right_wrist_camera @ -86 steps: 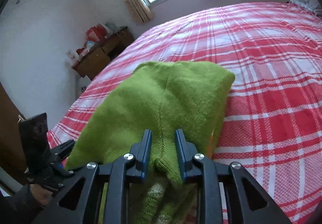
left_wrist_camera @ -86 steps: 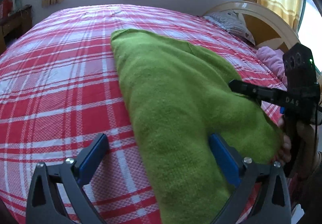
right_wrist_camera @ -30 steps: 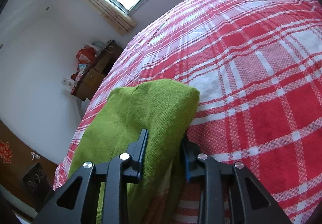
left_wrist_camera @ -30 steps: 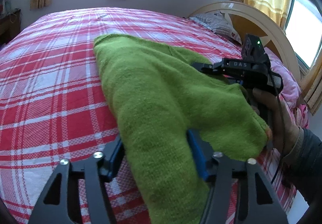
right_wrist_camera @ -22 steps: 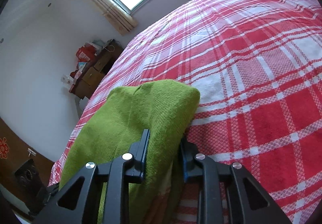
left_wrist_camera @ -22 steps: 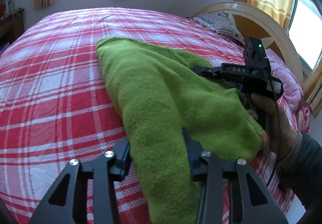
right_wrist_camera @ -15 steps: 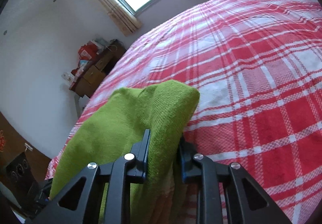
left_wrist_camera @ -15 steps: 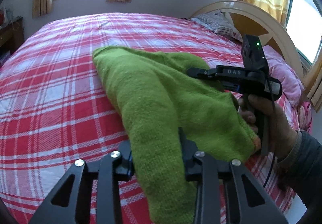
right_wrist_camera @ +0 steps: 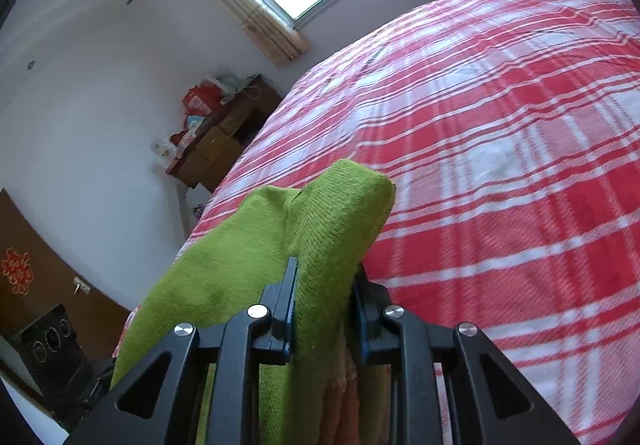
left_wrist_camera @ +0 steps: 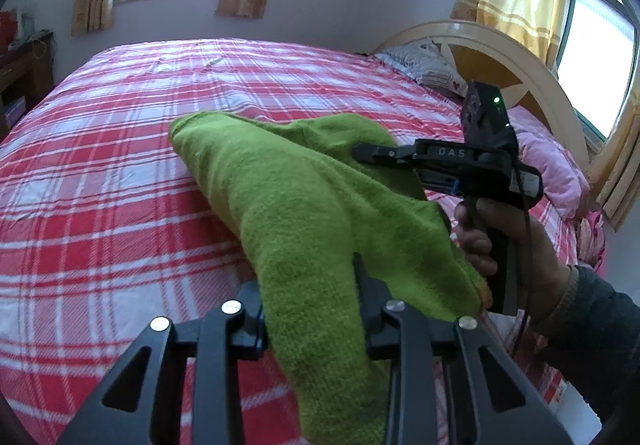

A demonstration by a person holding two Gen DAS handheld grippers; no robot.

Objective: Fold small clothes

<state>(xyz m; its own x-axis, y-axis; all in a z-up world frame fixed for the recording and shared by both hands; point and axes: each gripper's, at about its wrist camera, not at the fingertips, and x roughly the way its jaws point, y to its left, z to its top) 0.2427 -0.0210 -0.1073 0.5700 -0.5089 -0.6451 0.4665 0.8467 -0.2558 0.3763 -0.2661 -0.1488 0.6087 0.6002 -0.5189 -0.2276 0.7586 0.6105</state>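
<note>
**Operator:** Report the position of the garment and the condition of both tools.

**Technician:** The thick green knitted garment (left_wrist_camera: pixel 304 205) is partly raised off the red-and-white checked bedspread (left_wrist_camera: pixel 100 185). Its far end rests on the bed; the near end hangs between the two tools. The left gripper (left_wrist_camera: pixel 308 297) is pinching a bunched near portion of the knit, with both pads pressed into the fabric. The right gripper (right_wrist_camera: pixel 324 285) is likewise clamped on a thick fold at the other near corner; in the left wrist view it appears gripped by the person's hand (left_wrist_camera: pixel 488 233).

**Operator:** How is the material expected to handle?

**Technician:** It appears soft, limp and fairly bulky. It sags between the two hold points and drapes below the jaws, so it will not keep a shape unsupported. The fuzzy surface should give good friction against the pads; slipping looks unlikely. Weight seems modest, though the thickness fills each jaw gap.

**Operator:** Where should hold be taken?

**Technician:** At the two near corners, as at present, with several layers in each pinch. Keep the edge between the tools taut so that the fold line stays straight. An orange-toned patch (right_wrist_camera: pixel 352 385) shows beneath the green knit near the right jaws; what it is cannot be determined.
</note>
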